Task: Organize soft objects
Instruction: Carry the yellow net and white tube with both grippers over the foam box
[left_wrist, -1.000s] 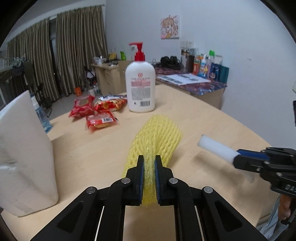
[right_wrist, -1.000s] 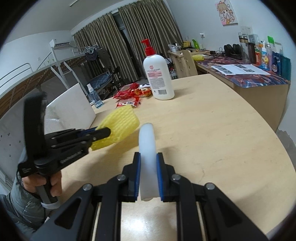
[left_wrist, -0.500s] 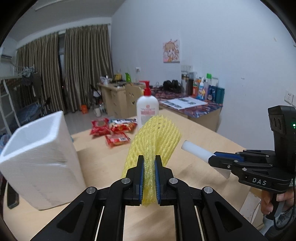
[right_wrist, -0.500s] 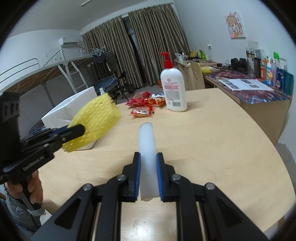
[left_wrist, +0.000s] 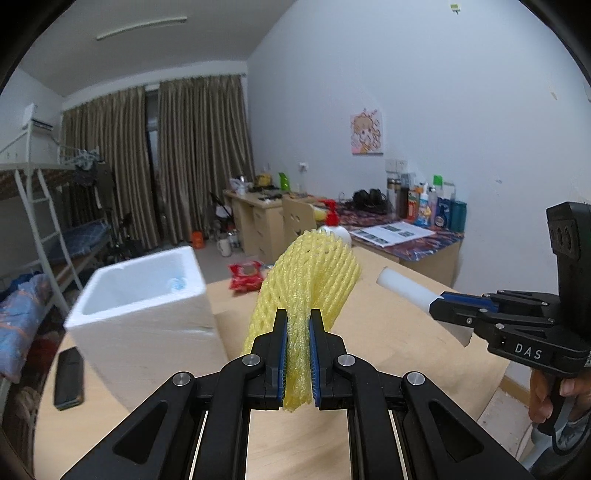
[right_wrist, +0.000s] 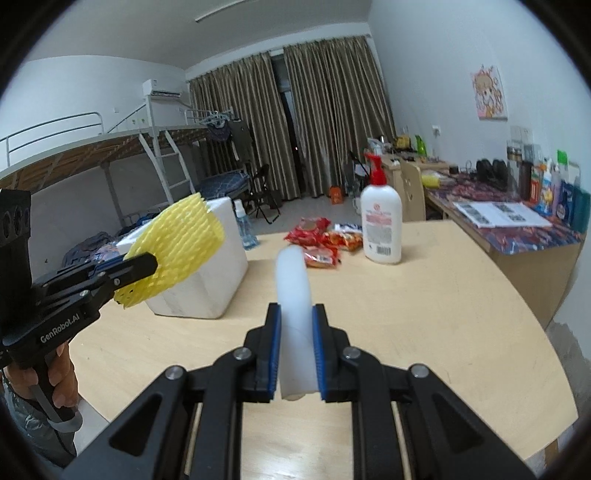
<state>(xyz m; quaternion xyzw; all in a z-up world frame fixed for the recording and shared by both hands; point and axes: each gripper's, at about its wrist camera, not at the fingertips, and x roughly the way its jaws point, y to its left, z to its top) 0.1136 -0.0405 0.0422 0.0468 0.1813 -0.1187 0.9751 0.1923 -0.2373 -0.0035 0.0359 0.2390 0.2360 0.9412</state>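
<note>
while clamped, yellow foam net (left_wrist: 310, 280), white foam tube (right_wrist: 293, 291), above table (right_wrist: 424, 314)

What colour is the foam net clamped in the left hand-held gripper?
Yellow; the foam net shows best in the left wrist view.

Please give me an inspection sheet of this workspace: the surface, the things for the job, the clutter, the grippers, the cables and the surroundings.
Surface: light wooden table, rounded edge.
Job's things: yellow foam net and white foam tube, both held above the table; open white foam box on the table.
Clutter: lotion pump bottle, red snack packets, small spray bottle behind the box, dark flat device beside the box.
Grippers: left gripper jaws shut on the net; right gripper jaws shut on the tube.
Cables: nothing seen.
Surroundings: brown curtains, bunk bed, cluttered side desk, wall poster.
</note>
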